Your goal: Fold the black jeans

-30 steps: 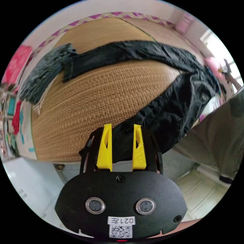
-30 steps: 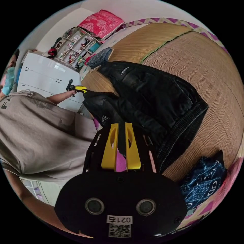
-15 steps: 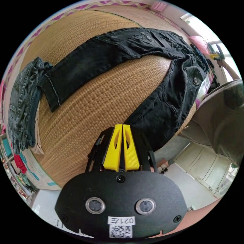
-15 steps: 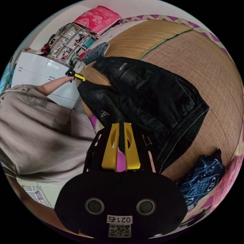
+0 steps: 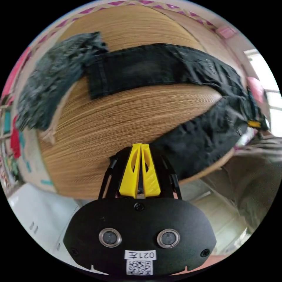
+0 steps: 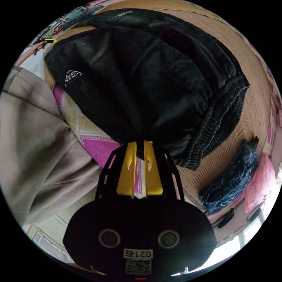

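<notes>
The black jeans (image 5: 152, 66) lie spread on a woven straw mat (image 5: 117, 123). One leg stretches across the far side; the other leg (image 5: 202, 138) runs back to my left gripper (image 5: 140, 146), which is shut on its hem at the mat's near edge. In the right gripper view the jeans' seat and waist (image 6: 138, 73) bulge up close. My right gripper (image 6: 139, 143) is shut on their lower edge. The right gripper (image 5: 254, 124) appears small at the jeans' far end, and the left gripper (image 6: 48, 41) shows at the other view's upper left.
A grey-blue denim garment (image 5: 50, 85) lies heaped by the far leg's hem. A dark blue patterned garment (image 6: 232, 182) and a pink bag (image 6: 260, 182) sit at the mat's edge. The person's beige clothing (image 6: 32, 141) stands beside the pink-patterned bedding (image 6: 97, 141).
My left jaws were open around the leg hem a second ago and have shut on it. The right gripper view has swung in close, so the jeans look far larger.
</notes>
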`<control>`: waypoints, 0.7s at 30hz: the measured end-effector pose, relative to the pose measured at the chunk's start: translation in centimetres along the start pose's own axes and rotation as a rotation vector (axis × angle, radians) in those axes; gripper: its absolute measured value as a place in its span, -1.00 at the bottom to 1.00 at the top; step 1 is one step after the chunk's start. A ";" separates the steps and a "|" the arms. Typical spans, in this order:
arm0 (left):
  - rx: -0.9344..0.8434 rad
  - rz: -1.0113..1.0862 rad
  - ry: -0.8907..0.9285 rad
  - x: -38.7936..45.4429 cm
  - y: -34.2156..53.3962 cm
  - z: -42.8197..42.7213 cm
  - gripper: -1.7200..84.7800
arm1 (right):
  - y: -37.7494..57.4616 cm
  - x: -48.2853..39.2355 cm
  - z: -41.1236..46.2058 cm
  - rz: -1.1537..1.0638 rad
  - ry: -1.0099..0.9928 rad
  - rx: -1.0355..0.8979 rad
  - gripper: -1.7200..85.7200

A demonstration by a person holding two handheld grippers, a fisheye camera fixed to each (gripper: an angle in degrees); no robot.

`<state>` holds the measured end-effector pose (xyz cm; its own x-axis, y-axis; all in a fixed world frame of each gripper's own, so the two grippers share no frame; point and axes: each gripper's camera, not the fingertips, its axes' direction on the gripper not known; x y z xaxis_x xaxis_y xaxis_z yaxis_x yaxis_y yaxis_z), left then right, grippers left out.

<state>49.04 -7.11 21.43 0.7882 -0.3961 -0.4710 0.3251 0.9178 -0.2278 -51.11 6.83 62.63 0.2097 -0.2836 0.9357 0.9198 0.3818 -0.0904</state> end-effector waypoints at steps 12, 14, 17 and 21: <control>0.128 0.296 0.338 10.1 4.5 6.7 -0.98 | 2.4 -4.1 -0.2 0.378 0.032 -0.040 -0.98; 0.129 0.171 0.438 7.4 6.5 7.8 -0.98 | 4.1 -4.8 -0.7 0.446 -0.026 -0.039 -0.98; 0.144 0.134 0.423 6.4 9.1 7.4 -0.98 | 6.9 -6.0 -4.0 0.517 -0.062 0.115 -0.98; 0.255 0.166 0.544 7.3 11.3 5.5 -0.98 | 10.0 -5.9 -8.2 0.649 -0.077 0.512 -0.98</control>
<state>61.34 0.55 20.15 0.4819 -0.1425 -0.8646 0.3881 0.9193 0.0648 -40.42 5.15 53.42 0.6063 0.1842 0.7736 0.3555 0.8074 -0.4709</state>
